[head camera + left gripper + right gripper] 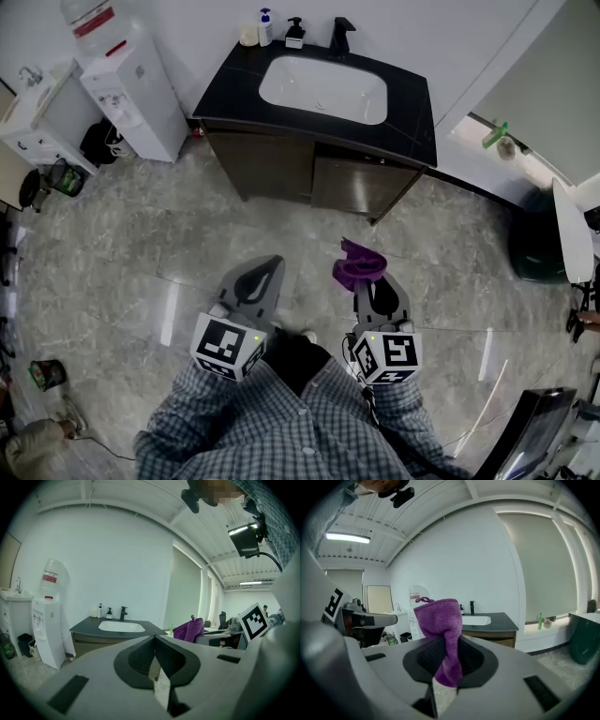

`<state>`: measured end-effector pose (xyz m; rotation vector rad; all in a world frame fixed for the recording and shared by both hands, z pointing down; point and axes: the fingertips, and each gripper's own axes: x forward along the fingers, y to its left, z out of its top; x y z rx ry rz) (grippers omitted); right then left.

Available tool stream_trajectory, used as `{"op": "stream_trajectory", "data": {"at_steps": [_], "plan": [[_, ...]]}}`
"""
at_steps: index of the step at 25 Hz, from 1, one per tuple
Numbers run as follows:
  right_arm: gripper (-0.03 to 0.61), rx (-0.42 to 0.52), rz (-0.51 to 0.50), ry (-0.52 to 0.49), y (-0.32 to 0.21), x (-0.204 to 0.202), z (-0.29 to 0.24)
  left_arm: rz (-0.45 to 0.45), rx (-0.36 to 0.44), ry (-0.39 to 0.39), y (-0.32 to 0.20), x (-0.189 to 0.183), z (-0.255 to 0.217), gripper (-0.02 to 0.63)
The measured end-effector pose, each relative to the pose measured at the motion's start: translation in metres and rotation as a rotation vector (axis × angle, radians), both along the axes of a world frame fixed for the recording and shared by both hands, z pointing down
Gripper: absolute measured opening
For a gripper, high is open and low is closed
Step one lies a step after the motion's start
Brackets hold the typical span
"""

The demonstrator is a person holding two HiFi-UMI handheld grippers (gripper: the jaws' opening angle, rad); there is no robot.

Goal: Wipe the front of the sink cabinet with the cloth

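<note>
Right hand-held gripper (366, 279): jaws clamped on the purple cloth (438, 620), which stands up out of them in a bunched fold.
Left hand-held gripper (154, 643): jaws together, nothing between them.
Sink cabinet front (309, 173): ahead of both hand-held grippers and well apart from them, across bare floor.
Long axis: the front runs side to side, square across the right hand-held gripper's line of reach.
Nearer hand: much the same; the right one carries the cloth, so I'd expect it to go forward.
Hard to see: the front is steeply foreshortened from above; the right hand-held gripper's own body hides the cabinet's lower part.
</note>
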<state>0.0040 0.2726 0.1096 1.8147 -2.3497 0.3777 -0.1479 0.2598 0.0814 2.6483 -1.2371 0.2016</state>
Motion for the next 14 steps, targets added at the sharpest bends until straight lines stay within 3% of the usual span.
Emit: {"op": "stream_trajectory", "data": {"at_steps": [14], "plan": [[0.074, -0.006, -0.036, 0.003, 0.0078, -0.0101, -0.0008, -0.005, 0.001, -0.006, 0.0082, -0.0063, -0.0016, 0.011]]}}
